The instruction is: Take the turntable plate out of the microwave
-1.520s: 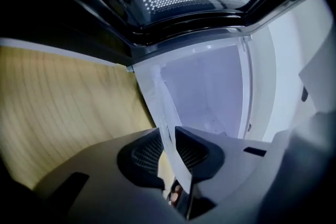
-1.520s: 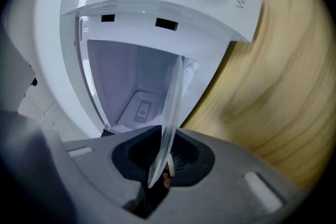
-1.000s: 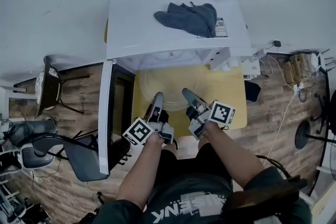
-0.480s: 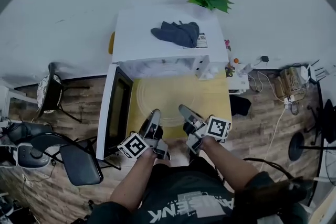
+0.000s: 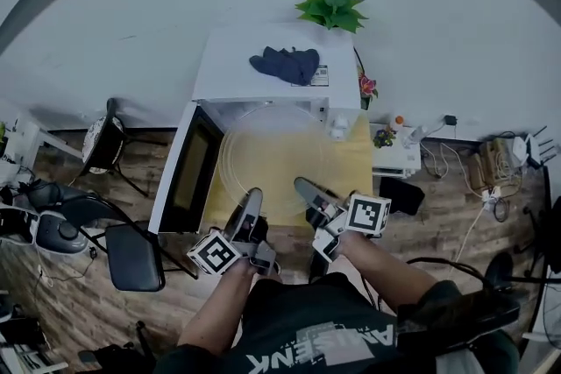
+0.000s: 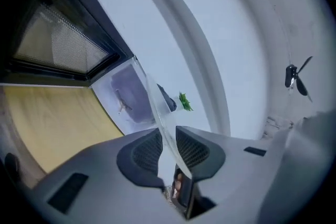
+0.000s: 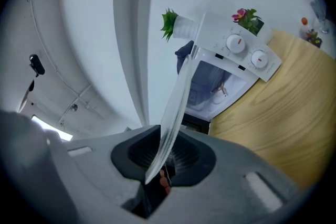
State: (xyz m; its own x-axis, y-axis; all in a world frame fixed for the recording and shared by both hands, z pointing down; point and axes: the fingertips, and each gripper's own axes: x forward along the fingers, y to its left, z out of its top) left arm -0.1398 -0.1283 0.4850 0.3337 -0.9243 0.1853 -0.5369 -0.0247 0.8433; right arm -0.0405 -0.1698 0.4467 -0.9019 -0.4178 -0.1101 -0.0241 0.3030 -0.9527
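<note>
- My left hand-held gripper (image 5: pixel 252 202) is clamped on the near rim of the turntable plate (image 5: pixel 276 155). In the left gripper view the clear glass edge (image 6: pixel 160 113) runs up between the two ribbed pads, and both pads press on it.
- My right hand-held gripper (image 5: pixel 304 187) grips the same near rim, a little way to the right of the left one. In the right gripper view the glass (image 7: pixel 176 107) is pinched between the dark pads and stands edge-on toward the camera.
- The plate hangs in the air between the two grippers, above the yellow worktop (image 5: pixel 355 175) and not touching it.
- It sits in front of the white microwave (image 5: pixel 232 66). Its far rim reaches close to the mouth of the cavity, and I cannot tell whether it overlaps the opening.
- The microwave door (image 5: pixel 187 172) stands swung open on the left.
- Through both gripper views the cavity floor shows bare, with only the small drive hub (image 6: pixel 123 106) in the middle.
- A dark blue cloth (image 5: pixel 285 64) lies crumpled on top of the microwave.
- A green potted plant (image 5: pixel 333 6) stands just behind the microwave, against the wall.
- A small pink flower (image 5: pixel 366 88) sits at the microwave's right side.
- A black chair (image 5: pixel 131 257) stands on the wooden floor to the left of the worktop.
</note>
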